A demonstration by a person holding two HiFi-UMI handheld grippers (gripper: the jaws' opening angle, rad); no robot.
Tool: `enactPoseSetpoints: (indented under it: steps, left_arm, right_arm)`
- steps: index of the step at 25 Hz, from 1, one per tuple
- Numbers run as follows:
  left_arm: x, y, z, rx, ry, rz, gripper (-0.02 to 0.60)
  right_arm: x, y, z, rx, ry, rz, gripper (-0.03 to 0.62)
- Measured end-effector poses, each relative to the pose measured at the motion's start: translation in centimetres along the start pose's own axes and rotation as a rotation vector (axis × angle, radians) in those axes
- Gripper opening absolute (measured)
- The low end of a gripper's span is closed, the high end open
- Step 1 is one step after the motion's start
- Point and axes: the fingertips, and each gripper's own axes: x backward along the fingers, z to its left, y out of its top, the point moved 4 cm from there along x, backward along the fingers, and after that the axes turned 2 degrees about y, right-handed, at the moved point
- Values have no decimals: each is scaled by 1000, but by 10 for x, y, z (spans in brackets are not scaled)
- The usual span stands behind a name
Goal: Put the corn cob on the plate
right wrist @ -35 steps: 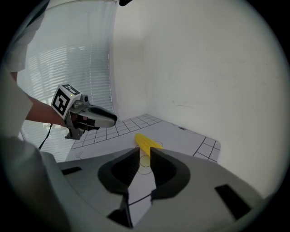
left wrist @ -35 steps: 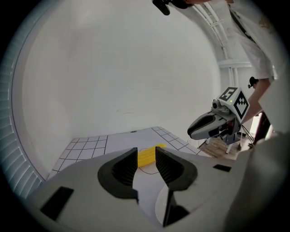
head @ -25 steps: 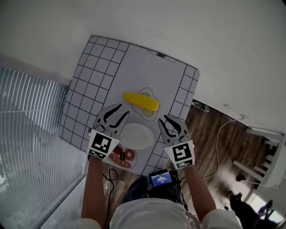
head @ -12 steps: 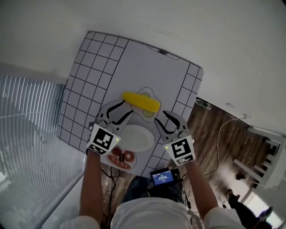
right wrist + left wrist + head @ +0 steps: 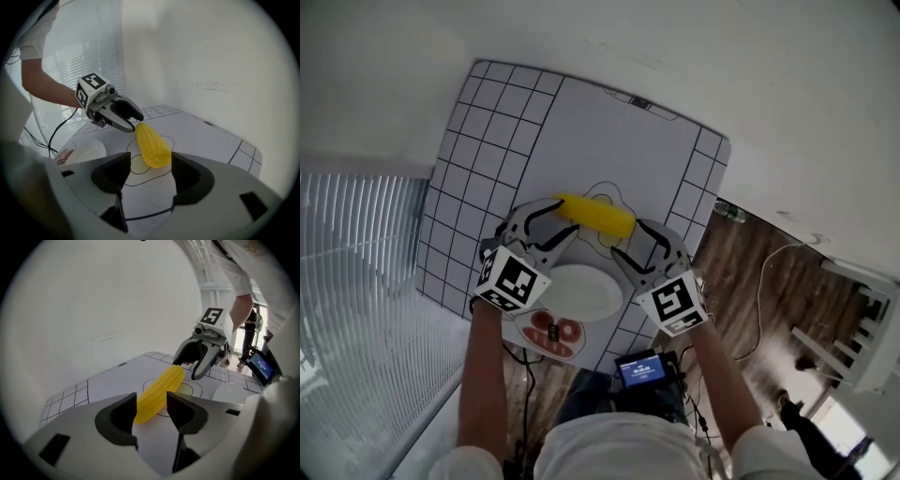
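A yellow corn cob (image 5: 596, 215) lies on the outline drawn in the middle of the white gridded mat (image 5: 581, 131). The white plate (image 5: 581, 291) sits on the mat's near side, between my two hands. My left gripper (image 5: 555, 223) is at the cob's left end and my right gripper (image 5: 636, 242) at its right end. In the left gripper view the cob (image 5: 159, 392) lies just beyond the open jaws of the left gripper (image 5: 152, 413). Ahead of the right gripper (image 5: 149, 176) the cob (image 5: 152, 144) lies likewise. Both pairs of jaws have just been opening, and neither pad touches the cob.
A printed food card (image 5: 553, 330) lies at the mat's near edge beside the plate. A small device with a blue screen (image 5: 639, 370) hangs at the person's waist. Ribbed white slats (image 5: 356, 281) are at the left, and wooden floor (image 5: 750, 281) lies at the right.
Both grippers have moved forward past the plate to the two ends of the corn cob, and their jaws stand wider apart. The cob has not moved.
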Motion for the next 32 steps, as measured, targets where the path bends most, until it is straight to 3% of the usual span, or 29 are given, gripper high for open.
enactPoseSetpoints:
  steps: [9,18,22,32]
  left_arm:
    - [-3,-8,6,-118,-107,27,230]
    - [-23,-12,11,-213,-250,124,268]
    - [-31,-18,11,-207,-307,172,272]
    - [-34,-16,10,-226,-347,187,247]
  right_arm:
    - [-13,1,-7,68,10,9,284]
    - [-25,3,-9,108,36,20,284]
    - [-33,4,-9,124,49,12,284]
    - [-35,4,-12,186,46,41,262]
